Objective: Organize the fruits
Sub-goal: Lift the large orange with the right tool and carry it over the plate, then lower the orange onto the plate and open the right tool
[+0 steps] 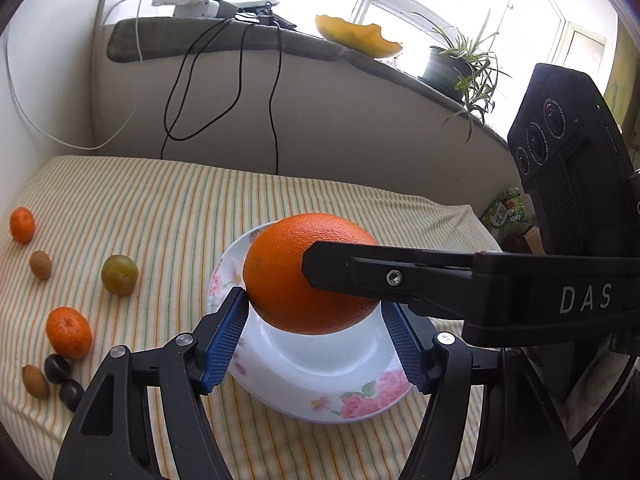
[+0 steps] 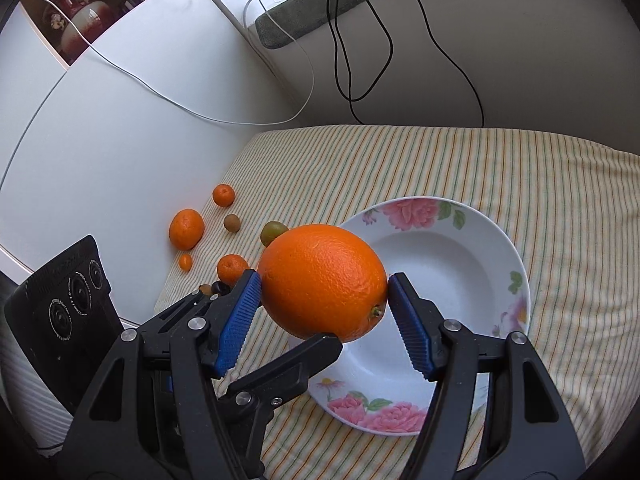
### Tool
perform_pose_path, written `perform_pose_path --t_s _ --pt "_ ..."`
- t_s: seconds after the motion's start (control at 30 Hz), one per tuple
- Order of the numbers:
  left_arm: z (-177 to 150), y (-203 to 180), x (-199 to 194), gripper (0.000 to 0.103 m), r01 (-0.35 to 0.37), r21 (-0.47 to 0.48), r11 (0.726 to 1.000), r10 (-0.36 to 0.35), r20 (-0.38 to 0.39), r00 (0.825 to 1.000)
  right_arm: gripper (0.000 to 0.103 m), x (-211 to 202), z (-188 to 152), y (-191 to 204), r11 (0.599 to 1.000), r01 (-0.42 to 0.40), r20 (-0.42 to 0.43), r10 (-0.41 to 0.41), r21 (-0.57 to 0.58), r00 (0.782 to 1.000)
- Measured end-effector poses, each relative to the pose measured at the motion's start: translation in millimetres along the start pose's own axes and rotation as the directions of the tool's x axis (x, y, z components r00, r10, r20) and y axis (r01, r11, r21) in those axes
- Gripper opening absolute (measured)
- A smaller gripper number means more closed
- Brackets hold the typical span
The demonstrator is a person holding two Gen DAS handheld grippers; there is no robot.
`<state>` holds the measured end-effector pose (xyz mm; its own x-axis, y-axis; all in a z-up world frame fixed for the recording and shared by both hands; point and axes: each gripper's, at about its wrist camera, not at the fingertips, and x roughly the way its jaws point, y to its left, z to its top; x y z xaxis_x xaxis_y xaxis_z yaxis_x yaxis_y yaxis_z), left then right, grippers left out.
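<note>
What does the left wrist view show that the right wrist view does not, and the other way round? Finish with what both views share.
Only the left wrist view shows the window sill with a potted plant and an orange-yellow peel, plus a second kiwi near the dark plums.

Only the right wrist view shows a tiny kumquat and a framed picture on the wall.

Both show the big orange held over the flowered plate by the left gripper and right gripper together, on the striped cloth.
</note>
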<state>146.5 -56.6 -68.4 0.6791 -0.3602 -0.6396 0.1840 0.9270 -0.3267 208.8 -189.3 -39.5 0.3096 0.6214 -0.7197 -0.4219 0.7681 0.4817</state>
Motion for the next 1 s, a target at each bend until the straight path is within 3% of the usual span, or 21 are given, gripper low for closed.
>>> perform_pose_path --t_s 0.33,0.83,1.0 --pt "5.8 -13.7 27.8 0.069 0.009 0.023 1.000 -0.007 -0.051 0.999 0.069 1.4 2.7 -36.7 0.997 0.004 -0.003 -0.004 0.080 1.000" --pt "5.3 -14.1 43.2 0.069 -0.003 0.030 1.000 0.005 -0.090 0.996 0.069 12.2 0.3 -47.9 0.993 0.003 -0.022 -0.001 0.114 1.000" --pt "4.4 -19.1 41.1 0.066 -0.017 0.057 0.998 0.021 -0.075 0.997 0.069 6.2 3.6 -44.3 0.996 0.025 0.009 -0.026 0.090 1.000"
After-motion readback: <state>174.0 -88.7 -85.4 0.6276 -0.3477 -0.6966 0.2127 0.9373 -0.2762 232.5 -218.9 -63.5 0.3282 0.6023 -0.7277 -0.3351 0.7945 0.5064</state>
